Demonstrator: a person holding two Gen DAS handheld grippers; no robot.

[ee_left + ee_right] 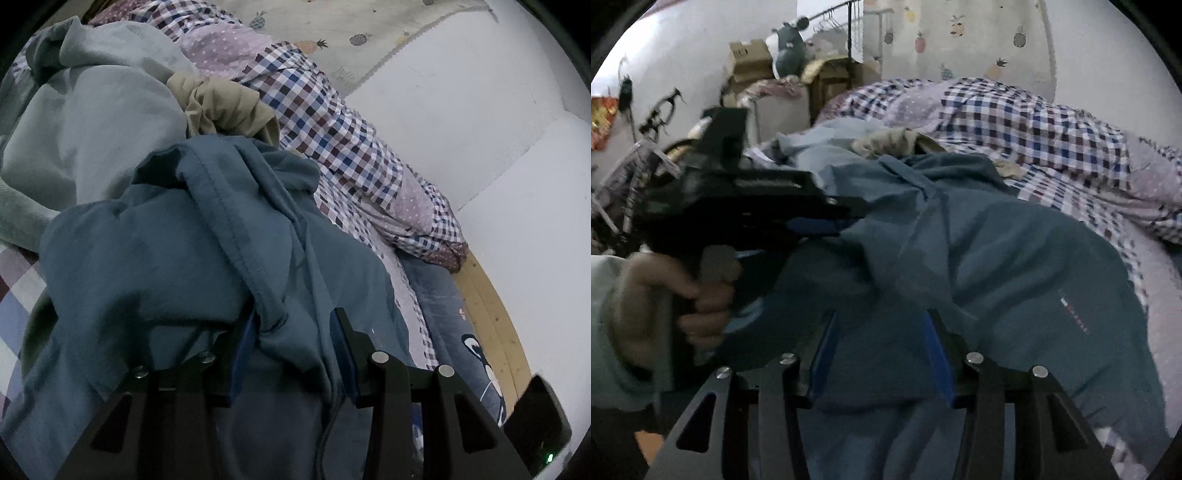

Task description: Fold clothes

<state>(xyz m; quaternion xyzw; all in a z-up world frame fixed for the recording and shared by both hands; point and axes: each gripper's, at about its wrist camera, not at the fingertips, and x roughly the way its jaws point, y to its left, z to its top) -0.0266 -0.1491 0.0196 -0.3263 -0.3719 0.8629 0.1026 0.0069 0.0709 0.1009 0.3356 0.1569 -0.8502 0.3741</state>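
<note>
A teal-blue sweatshirt (166,266) lies bunched on the bed, its hem seam running down between my left fingers. My left gripper (291,332) is open, its blue pads either side of a fold of the hem; the pads do not press it. In the right wrist view the same sweatshirt (1015,266) fills the middle, with a small red-and-white logo. My right gripper (879,332) is open just above its cloth. The left gripper (827,221) shows at the left there, held by a hand, its tips at the sweatshirt's edge.
A pale green garment (92,122) and a beige one (221,103) lie behind the sweatshirt. A checked quilt (332,133) runs along the white wall (461,110). The bed's wooden edge (491,302) is at the right. Boxes and clutter (757,62) stand beyond the bed.
</note>
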